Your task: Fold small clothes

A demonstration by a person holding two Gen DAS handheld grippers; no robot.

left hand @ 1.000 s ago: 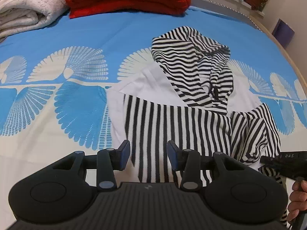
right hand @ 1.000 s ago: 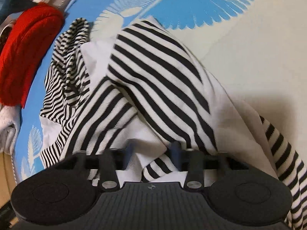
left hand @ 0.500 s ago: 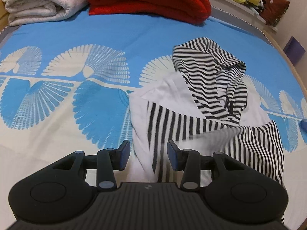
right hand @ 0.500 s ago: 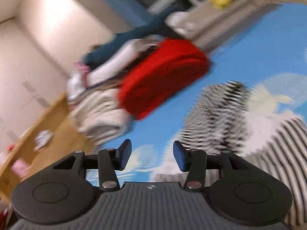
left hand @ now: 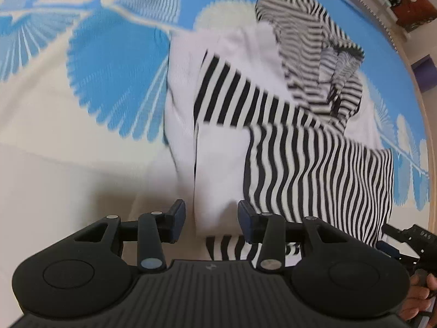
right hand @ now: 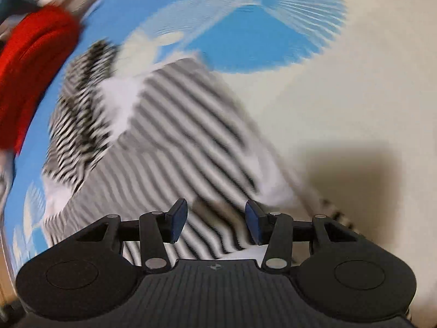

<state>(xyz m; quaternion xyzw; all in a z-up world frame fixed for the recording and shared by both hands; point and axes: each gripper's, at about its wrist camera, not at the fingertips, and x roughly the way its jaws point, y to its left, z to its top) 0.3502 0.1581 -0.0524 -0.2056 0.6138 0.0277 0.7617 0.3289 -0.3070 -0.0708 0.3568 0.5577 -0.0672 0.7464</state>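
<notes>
A small black-and-white striped hooded top [left hand: 295, 125] lies on the bed, sleeves folded across its white body, hood at the far end. My left gripper [left hand: 211, 224] is open and empty just above the garment's near hem. In the right wrist view the same top [right hand: 174, 147] is blurred by motion. My right gripper [right hand: 215, 225] is open and empty over the garment's near edge. The right gripper also shows at the lower right of the left wrist view [left hand: 409, 242], held by a hand.
The bedsheet [left hand: 90, 63] is blue and cream with fan patterns. A red folded blanket [right hand: 32, 65] lies at the bed's far end. A wooden bed frame [left hand: 428, 125] and shelf items [left hand: 409, 8] are at the right.
The right gripper let go of the sleeve, swung up, and has come back down over the garment. The left gripper moved closer to the hem. The right sleeve now lies folded across the body.
</notes>
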